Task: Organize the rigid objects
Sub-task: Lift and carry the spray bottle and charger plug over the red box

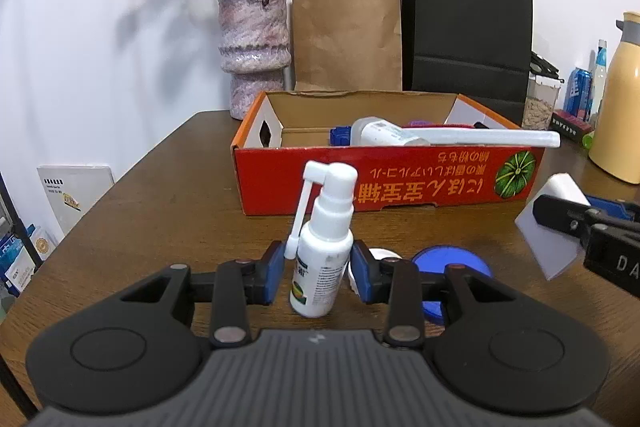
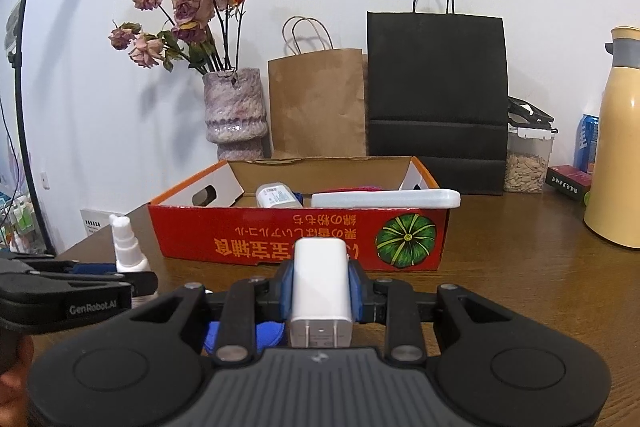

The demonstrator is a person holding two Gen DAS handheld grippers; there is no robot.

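Note:
My left gripper (image 1: 319, 269) is shut on a white spray bottle (image 1: 322, 251) with a long folded nozzle, held upright just above the brown table (image 1: 160, 195). My right gripper (image 2: 321, 289) is shut on a white charger block (image 2: 320, 287), its plug end facing the camera. That charger (image 1: 552, 227) shows at the right edge of the left wrist view, and the spray bottle (image 2: 127, 247) at the left of the right wrist view. Ahead of both stands a red cardboard box (image 1: 384, 179) holding a white bottle (image 1: 384, 133), a long white flat piece (image 1: 492, 138) and other items.
A blue round lid (image 1: 452, 261) and a white lid (image 1: 382, 254) lie on the table under the left gripper. Behind the box stand a pink vase (image 1: 254, 47) with dried roses, a brown paper bag (image 1: 346, 35) and a black bag (image 1: 466, 35). A yellow flask (image 1: 618, 107) stands at the right.

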